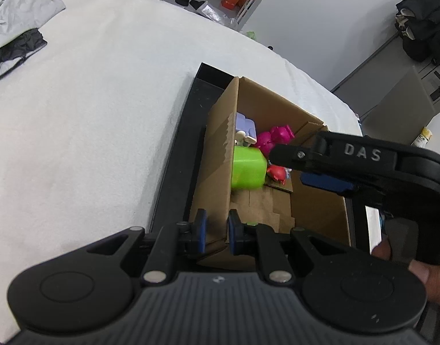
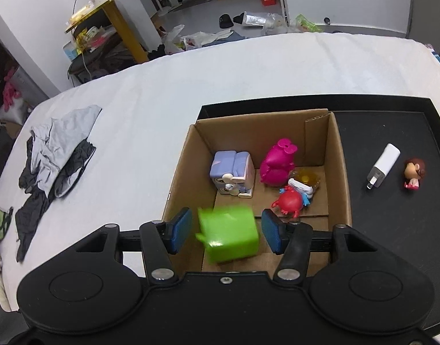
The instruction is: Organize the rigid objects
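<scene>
A cardboard box (image 2: pixel 182 178) stands on a black tray (image 2: pixel 392 224) on the white bed. My left gripper (image 1: pixel 217 230) is shut on the box's near wall (image 1: pixel 217 172), pinching the cardboard. Over the box's near end, my right gripper (image 2: pixel 224 228) is open. A blurred green block (image 2: pixel 228 235) sits below and between its pads, with a gap on each side. In the left wrist view the green block (image 1: pixel 247 168) lies inside the box, beside my right gripper (image 1: pixel 292 166). Also inside are a pink toy (image 2: pixel 277 164), a purple block toy (image 2: pixel 233 172) and a red figure (image 2: pixel 290 201).
On the tray right of the box lie a white charger (image 2: pixel 384 165) and a small doll (image 2: pixel 414 172). Grey and black clothes (image 2: pixel 56 155) are piled on the bed to the left. A yellow table (image 2: pixel 113 8) and floor clutter lie beyond the bed.
</scene>
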The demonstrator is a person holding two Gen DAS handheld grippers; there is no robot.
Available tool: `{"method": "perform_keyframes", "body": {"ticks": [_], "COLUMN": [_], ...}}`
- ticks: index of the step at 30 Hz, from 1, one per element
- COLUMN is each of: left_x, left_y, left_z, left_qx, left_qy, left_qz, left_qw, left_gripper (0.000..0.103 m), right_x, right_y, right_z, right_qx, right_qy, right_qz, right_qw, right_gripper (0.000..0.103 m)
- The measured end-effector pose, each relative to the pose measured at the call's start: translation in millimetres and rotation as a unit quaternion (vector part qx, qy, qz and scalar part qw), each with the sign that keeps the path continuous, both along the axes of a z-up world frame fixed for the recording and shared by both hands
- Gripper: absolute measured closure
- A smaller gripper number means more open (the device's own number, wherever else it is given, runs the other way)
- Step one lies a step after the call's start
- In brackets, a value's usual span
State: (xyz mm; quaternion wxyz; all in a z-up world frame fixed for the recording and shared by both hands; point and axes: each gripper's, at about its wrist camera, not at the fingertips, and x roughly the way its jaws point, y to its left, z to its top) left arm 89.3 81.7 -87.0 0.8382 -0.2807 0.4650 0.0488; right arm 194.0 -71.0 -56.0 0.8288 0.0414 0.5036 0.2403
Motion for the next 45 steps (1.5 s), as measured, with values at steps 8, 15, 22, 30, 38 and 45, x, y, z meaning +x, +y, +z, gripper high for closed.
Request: {"method": "perform_keyframes", "body": {"ticks": [8, 15, 22, 30, 38, 45], "left_x": [0.4, 0.5, 0.3, 1.2, 0.7, -0.3], "left_y": [-1.2, -0.2, -0.9, -3.0, -4.7, -6.0], "left_z": [0.6, 0.3, 0.9, 1.7, 2.6, 3.3], "left_qx": [0.002, -0.001, 0.002, 0.008, 0.013, 0.016], "left_qy": [0.002, 0.002, 0.004, 0.005, 0.006, 0.006], "left_qz": [0.000, 0.002, 0.002, 0.001, 0.004, 0.004], "left_qw": [1.0000, 1.0000, 1.0000, 1.0000, 0.9999, 0.9998], "left_gripper": [0.089, 0.089, 0.089, 0.089, 0.089, 0.089], "right_x": [-4.7, -12.6, -16.9, -22.4, -28.4, -29.2], "right_y": [-14.5, -30.8, -47.6, -65.7, -83.2, -103.1], "right_z": [8.1, 23.1, 31.8, 38.0, 47.1, 46.5], "right_qx": [0.017, 0.033, 0.033, 0.026, 0.005, -0.004], "right_qy": [0.008, 0.010, 0.005, -0.003, -0.032, -0.040], "right_qz": [0.002, 0.009, 0.008, 0.011, 0.013, -0.010], "right_qw": [1.000, 0.999, 0.999, 1.000, 0.999, 0.999], "right_gripper": [0.049, 0.032, 0.023, 0.015, 0.004, 0.002]}}
